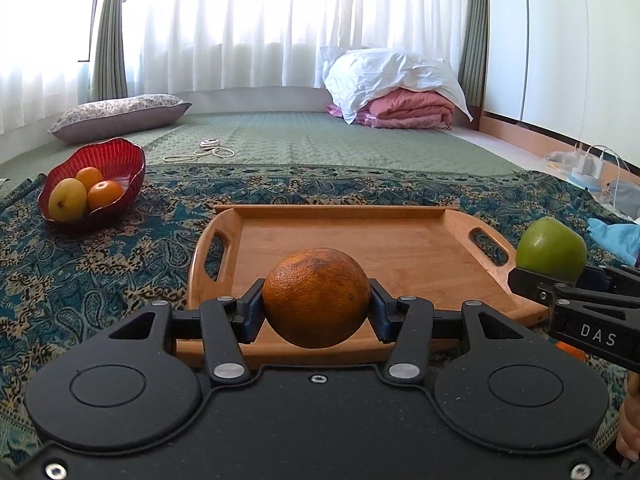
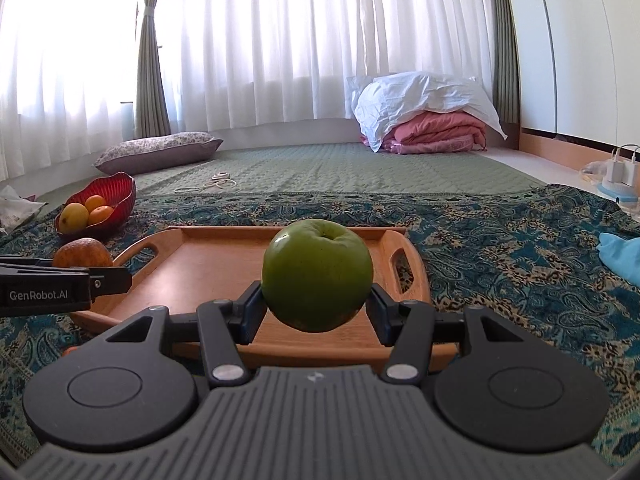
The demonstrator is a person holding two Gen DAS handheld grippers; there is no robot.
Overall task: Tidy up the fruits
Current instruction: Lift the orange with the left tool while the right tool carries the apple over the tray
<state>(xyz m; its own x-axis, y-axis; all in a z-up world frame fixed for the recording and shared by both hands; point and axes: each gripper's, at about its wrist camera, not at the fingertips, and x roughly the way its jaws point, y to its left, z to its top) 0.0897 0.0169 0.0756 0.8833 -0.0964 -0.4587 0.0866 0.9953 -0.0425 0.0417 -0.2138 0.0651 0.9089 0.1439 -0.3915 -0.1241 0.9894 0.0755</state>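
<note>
My left gripper (image 1: 316, 308) is shut on an orange (image 1: 316, 296), held above the near edge of a wooden tray (image 1: 360, 248). My right gripper (image 2: 318, 304) is shut on a green apple (image 2: 317, 274), also above the tray (image 2: 208, 264). In the left wrist view the apple (image 1: 551, 249) and right gripper (image 1: 560, 292) show at the right edge. The orange (image 2: 82, 253) and left gripper (image 2: 108, 278) show at the left in the right wrist view. A red bowl (image 1: 100, 160) with a mango and two oranges sits far left; the bowl (image 2: 116, 192) is seen from the right too.
The tray lies on a patterned teal blanket (image 1: 100, 280) over a green mat (image 1: 320, 140). A flowered pillow (image 1: 116, 114), white cords (image 1: 208, 150), folded pink bedding under a white pillow (image 1: 400, 96), chargers (image 1: 588, 166) and a blue cloth (image 2: 620, 256) lie around.
</note>
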